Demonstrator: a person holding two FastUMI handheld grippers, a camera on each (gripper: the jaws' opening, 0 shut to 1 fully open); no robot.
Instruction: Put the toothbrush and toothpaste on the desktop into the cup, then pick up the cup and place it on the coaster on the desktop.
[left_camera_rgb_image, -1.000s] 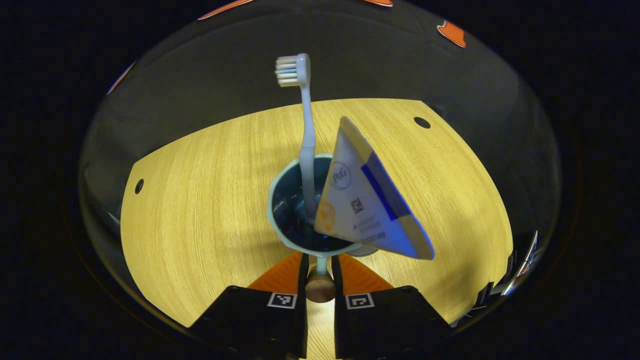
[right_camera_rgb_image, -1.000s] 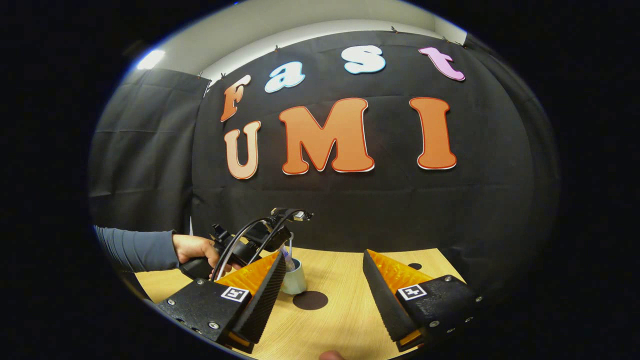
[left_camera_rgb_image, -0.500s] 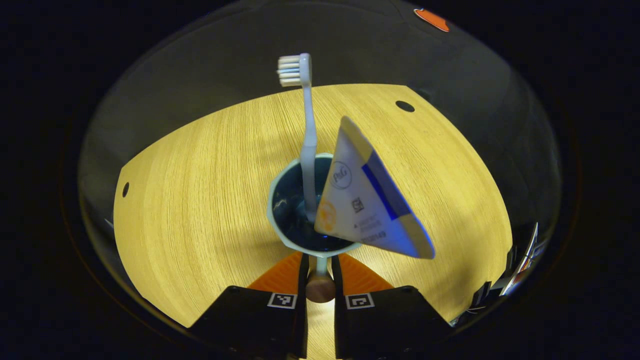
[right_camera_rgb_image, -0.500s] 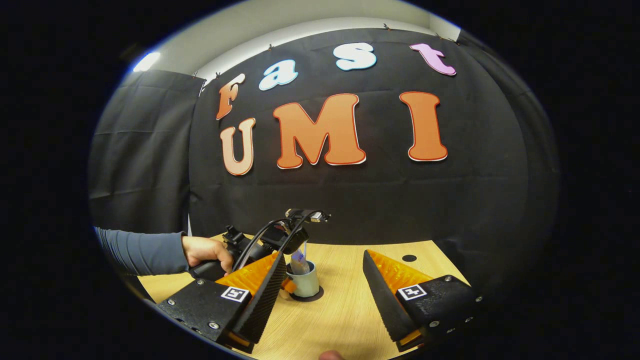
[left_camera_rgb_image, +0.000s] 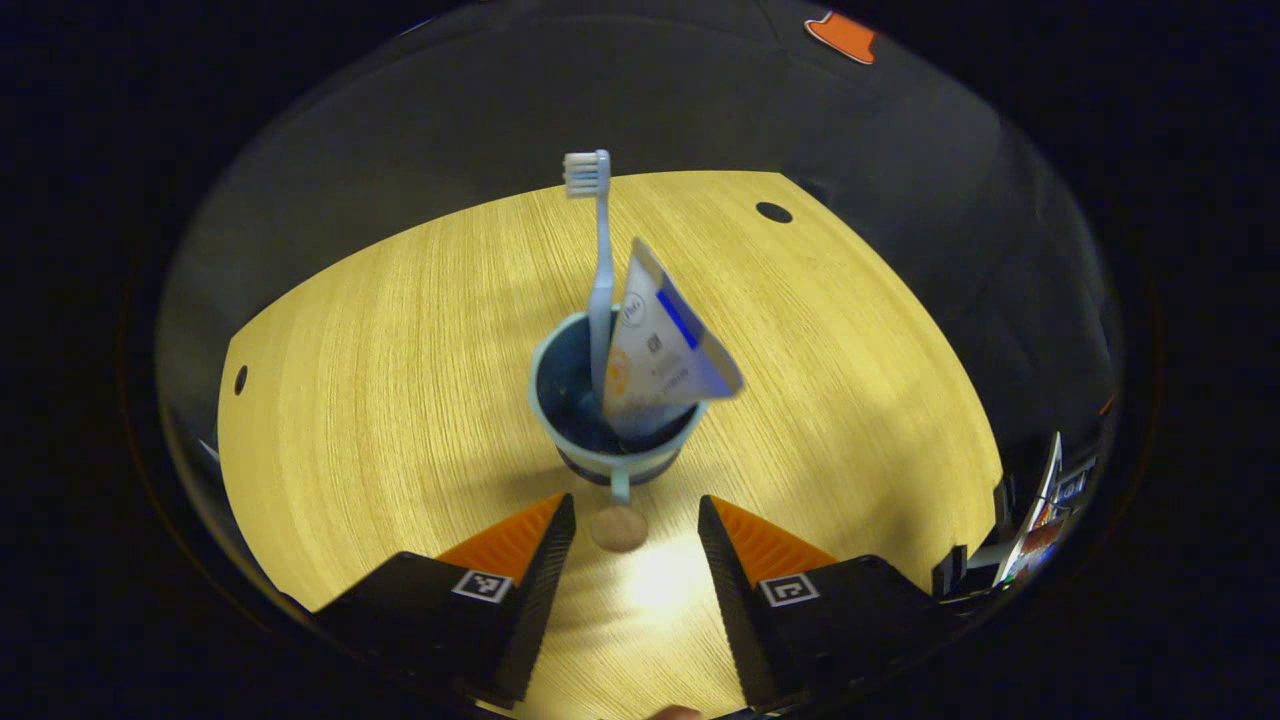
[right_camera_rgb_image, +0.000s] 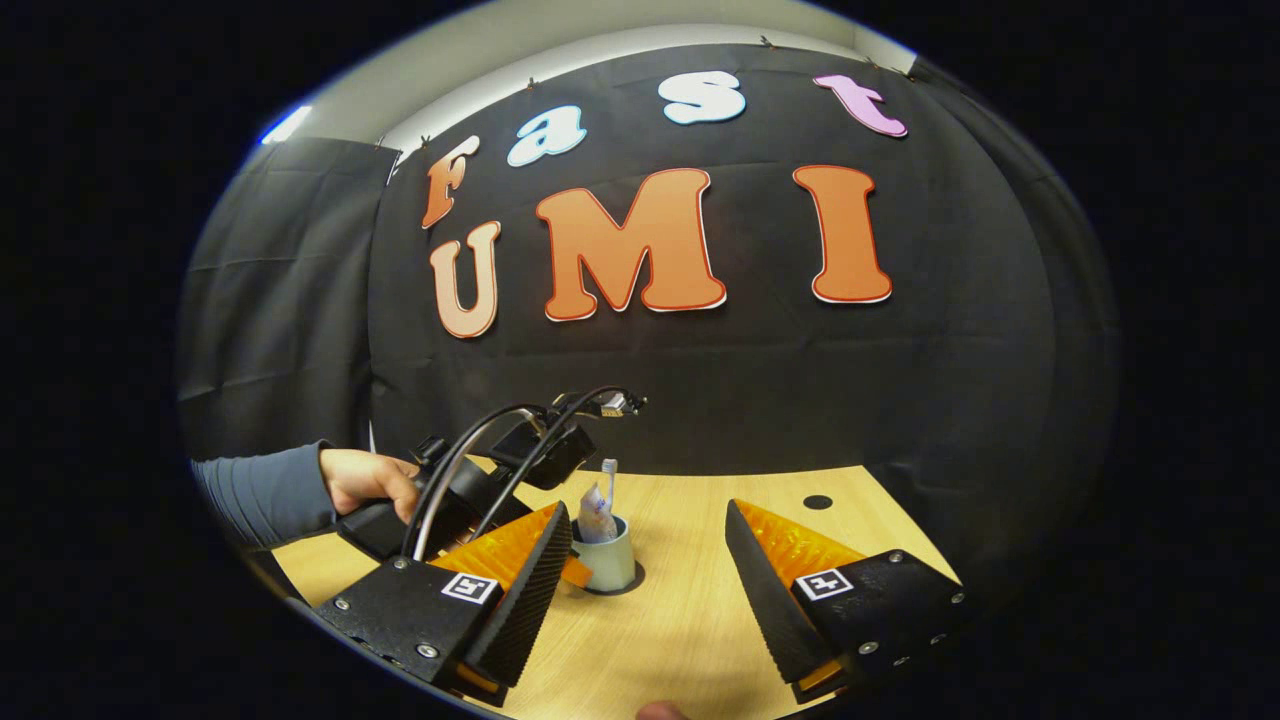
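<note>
The pale blue cup (left_camera_rgb_image: 610, 420) stands upright on the wooden desktop (left_camera_rgb_image: 400, 400), just ahead of my left gripper (left_camera_rgb_image: 632, 518). Its fingers are open and spread to either side of the cup's handle, whose round wooden knob (left_camera_rgb_image: 618, 528) lies between them untouched. A light blue toothbrush (left_camera_rgb_image: 600, 250) and a white toothpaste tube (left_camera_rgb_image: 660, 350) stick up out of the cup. In the right gripper view the cup (right_camera_rgb_image: 607, 565) sits on the dark round coaster (right_camera_rgb_image: 634, 579). My right gripper (right_camera_rgb_image: 648, 515) hangs open and empty nearer the table's front, with the left gripper (right_camera_rgb_image: 480, 480) held by a hand (right_camera_rgb_image: 365, 480).
Small dark holes mark the desktop at the far right (left_camera_rgb_image: 773, 212) and at the left edge (left_camera_rgb_image: 240, 380). Black cloth walls close off the back and sides. Some equipment (left_camera_rgb_image: 1040, 510) stands past the table's right edge.
The left gripper carried the cup onto the coaster, then opened, let go of the handle and drew back a little. The right gripper stayed open, hardly moving.
</note>
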